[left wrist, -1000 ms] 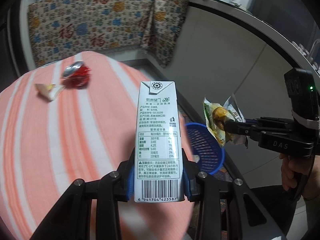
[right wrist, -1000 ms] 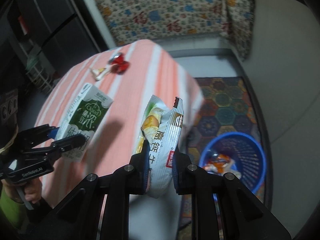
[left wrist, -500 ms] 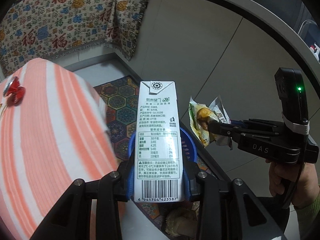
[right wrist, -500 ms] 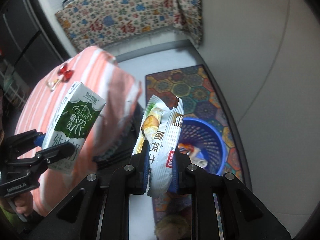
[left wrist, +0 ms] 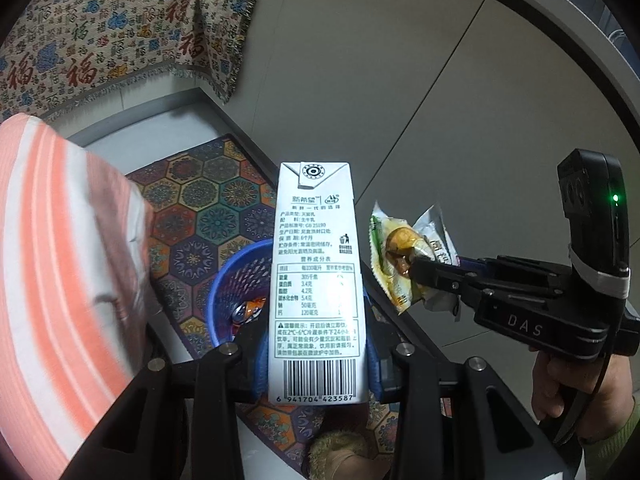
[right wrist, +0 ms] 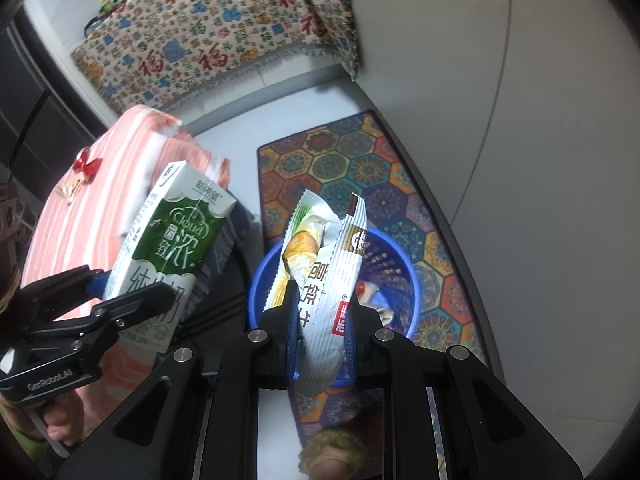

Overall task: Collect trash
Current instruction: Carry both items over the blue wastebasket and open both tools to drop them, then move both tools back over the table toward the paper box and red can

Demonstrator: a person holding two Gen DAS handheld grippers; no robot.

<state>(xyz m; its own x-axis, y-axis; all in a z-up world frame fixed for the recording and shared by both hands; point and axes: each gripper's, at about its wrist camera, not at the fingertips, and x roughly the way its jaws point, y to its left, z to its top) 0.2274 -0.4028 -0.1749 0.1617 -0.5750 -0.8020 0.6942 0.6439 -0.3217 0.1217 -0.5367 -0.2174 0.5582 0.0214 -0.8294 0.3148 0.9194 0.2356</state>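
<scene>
**Blue bin below, both hands loaded**

Orange-and-white striped cloth covers the counter (right wrist: 120, 184) off to the left in the right wrist view, with a red crumpled wrapper (right wrist: 86, 164) and a small pale scrap (right wrist: 72, 192) lying on top, so there's more trash to fetch later. On the floor next to it is a hexagon-patterned mat (right wrist: 340, 168), and the blue perforated trash basket (right wrist: 412, 280) sits on that mat with a few wrappers already inside.

Step-wise I'd call this the carry-to-bin part, basically at the drop point. Both loads hang above or just beside the basket's mouth. Next move, I reckon: get each item squarely over the opening and let go, carton probably first since from the left wrist view it looks more over the near rim than the centre.

Left gripper (right wrist: 132, 294) is clamped partway open on the sides of a milk carton (left wrist: 316, 280), green and white, held upright-ish near its base. Right gripper (right wrist: 318, 320) is pinched nearly closed on a crinkly snack bag (right wrist: 328, 264), which stands up out of the jaws right over the basket. Flimsy bag might cling to the pads on release.
</scene>
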